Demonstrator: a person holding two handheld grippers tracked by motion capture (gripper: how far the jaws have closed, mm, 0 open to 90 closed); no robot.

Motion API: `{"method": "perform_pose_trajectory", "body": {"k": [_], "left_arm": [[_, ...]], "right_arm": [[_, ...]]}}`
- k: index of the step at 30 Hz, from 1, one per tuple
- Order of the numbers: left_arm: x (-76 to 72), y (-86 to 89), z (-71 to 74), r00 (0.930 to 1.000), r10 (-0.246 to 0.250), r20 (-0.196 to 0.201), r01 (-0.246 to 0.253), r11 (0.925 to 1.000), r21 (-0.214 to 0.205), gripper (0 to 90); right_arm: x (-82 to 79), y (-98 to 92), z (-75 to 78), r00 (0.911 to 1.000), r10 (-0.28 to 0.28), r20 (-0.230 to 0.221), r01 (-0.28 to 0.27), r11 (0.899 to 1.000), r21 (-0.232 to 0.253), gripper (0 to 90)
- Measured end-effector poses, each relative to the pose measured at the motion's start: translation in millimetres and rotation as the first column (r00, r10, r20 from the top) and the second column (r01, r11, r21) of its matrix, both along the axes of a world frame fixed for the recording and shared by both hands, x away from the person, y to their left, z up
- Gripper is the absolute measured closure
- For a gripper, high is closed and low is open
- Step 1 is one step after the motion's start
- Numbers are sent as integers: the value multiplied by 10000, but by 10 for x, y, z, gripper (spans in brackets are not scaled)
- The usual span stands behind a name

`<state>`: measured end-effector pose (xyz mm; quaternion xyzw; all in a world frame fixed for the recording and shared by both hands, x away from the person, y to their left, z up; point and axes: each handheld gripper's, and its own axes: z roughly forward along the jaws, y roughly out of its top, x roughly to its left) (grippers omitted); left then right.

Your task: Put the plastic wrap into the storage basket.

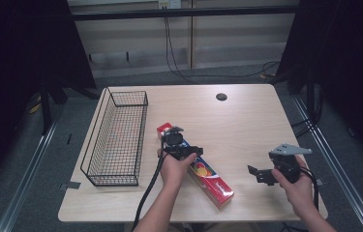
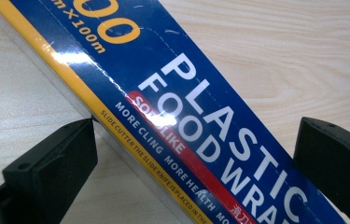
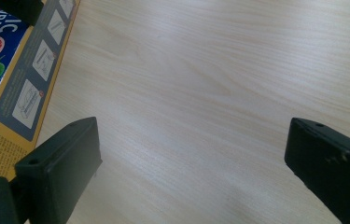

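A long box of plastic food wrap [image 1: 209, 180], blue and red with fruit pictures, lies diagonally on the wooden table [image 1: 247, 121] near its front middle. My left gripper [image 1: 181, 152] is down over the box's upper half. In the left gripper view its jaws stand wide on either side of the box [image 2: 177, 93], so the left gripper [image 2: 196, 154] is open and straddles it. My right gripper [image 1: 260, 175] hovers over bare table to the right of the box. It is open [image 3: 191, 154] with nothing between its jaws, and the box's yellow edge [image 3: 18, 88] lies at the left.
A black wire basket [image 1: 102, 126] stands lengthwise along the table's left side and looks empty. A small dark round hole [image 1: 221, 96] sits near the far edge. Cables trail from both grippers toward the table's front.
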<state>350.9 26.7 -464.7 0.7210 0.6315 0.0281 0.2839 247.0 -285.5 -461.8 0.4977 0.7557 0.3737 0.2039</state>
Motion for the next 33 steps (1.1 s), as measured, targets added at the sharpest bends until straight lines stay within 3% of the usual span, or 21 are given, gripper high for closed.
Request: {"method": "perform_pose_trajectory", "body": {"k": [10, 14, 21, 27, 33], "left_arm": [[68, 4, 27, 9984, -235, -524, 240, 9997, 87, 3], [105, 25, 27, 9985, -296, -451, 307, 9992, 246, 14], [198, 88, 50, 9982, -221, -549, 248, 9986, 476, 80], [281, 147, 139, 9974, -329, -634, 406, 9915, 1238, 181], [319, 251, 169, 9984, -162, -549, 240, 9891, 1454, 268]], "right_arm": [[-13, -6, -3, 10000, 34, -37, -34, 10000, -39, 33], [-16, -4, -4, 10000, 32, -37, -32, 10000, -12, 34], [-25, -3, -2, 9999, 134, -31, -134, 9998, 156, 35], [-25, -13, 4, 9999, 147, -91, -144, 9993, 353, 34], [-26, -16, 9, 9999, 104, -40, -103, 9995, 294, 35]]}}
